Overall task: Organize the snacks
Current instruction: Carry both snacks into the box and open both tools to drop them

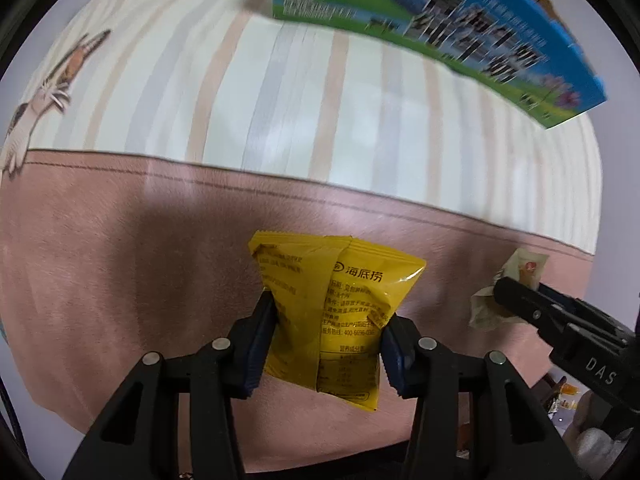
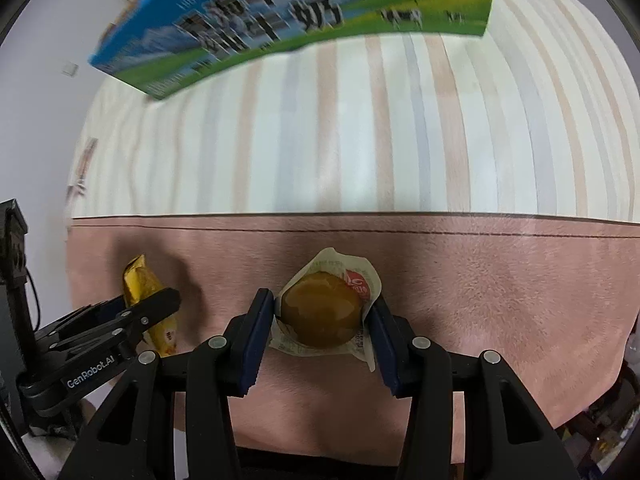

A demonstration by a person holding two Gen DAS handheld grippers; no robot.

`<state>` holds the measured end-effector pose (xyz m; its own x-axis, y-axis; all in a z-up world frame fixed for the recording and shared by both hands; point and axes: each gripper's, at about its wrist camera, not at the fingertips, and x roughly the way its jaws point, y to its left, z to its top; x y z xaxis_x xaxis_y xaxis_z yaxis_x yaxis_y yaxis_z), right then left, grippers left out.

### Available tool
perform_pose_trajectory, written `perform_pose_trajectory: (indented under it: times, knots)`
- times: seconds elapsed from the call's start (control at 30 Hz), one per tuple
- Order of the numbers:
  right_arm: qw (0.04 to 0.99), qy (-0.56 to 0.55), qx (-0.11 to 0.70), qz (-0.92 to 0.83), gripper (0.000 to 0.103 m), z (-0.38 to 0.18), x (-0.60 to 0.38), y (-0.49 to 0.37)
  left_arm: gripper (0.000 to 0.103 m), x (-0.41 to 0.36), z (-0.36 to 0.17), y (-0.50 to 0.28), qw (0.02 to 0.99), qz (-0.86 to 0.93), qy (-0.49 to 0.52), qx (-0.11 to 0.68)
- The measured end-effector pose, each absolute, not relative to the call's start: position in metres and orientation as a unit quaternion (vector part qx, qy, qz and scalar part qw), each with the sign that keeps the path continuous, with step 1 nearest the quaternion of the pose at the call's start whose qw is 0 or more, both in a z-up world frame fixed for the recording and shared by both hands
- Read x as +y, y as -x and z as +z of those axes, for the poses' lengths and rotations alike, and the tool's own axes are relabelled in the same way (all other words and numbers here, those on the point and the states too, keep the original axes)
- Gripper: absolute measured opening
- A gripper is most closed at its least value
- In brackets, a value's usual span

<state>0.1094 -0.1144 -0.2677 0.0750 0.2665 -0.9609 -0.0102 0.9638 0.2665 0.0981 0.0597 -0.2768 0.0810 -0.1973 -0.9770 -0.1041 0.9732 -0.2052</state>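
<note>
The milk carton (image 1: 440,28) is blurred and cut off by the top edge in both views, its lettering unreadable. The left gripper (image 2: 148,312) hides part of the yellow snack packet (image 2: 140,280).

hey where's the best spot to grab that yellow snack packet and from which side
Pinch the yellow packet across its narrow width at mid-body, coming from its bottom end along its length, as the left gripper does now; the puffed middle gives the pads purchase, unlike the thin crimped ends.

Light: you are getting soft, even indoor light.
Shadows: dark patches are falling on the pink cloth (image 1: 120,280) around both snacks.
Glare: the yellow packet (image 1: 332,312) is glinting.
Blur: the milk box (image 2: 280,16) is smearing.
Edges: fisheye bending, black corners.
</note>
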Motion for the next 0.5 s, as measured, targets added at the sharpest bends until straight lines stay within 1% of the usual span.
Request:
perform_pose_trajectory:
  times: [0.13, 0.3, 0.4, 0.43, 0.5]
  knots:
    - [0.739, -0.110, 0.654, 0.118, 0.050, -0.228, -0.128, -0.103, 0.045, 0.064, -0.240, -0.109, 0.738, -0.049, 0.129, 0.660]
    - [0.766, -0.121, 0.614, 0.147, 0.050, -0.167, -0.138, -0.117, 0.045, 0.068, -0.175, -0.130, 0.767, -0.079, 0.144, 0.620]
    - [0.783, -0.125, 0.588, 0.158, 0.050, -0.129, -0.146, -0.136, 0.045, 0.072, -0.132, -0.161, 0.784, -0.100, 0.147, 0.595]
    - [0.791, -0.125, 0.577, 0.162, 0.050, -0.115, -0.149, -0.143, 0.045, 0.067, -0.132, -0.175, 0.789, -0.104, 0.146, 0.588]
    - [0.801, -0.123, 0.563, 0.161, 0.050, -0.101, -0.146, -0.158, 0.045, 0.059, -0.116, -0.192, 0.801, -0.112, 0.141, 0.571]
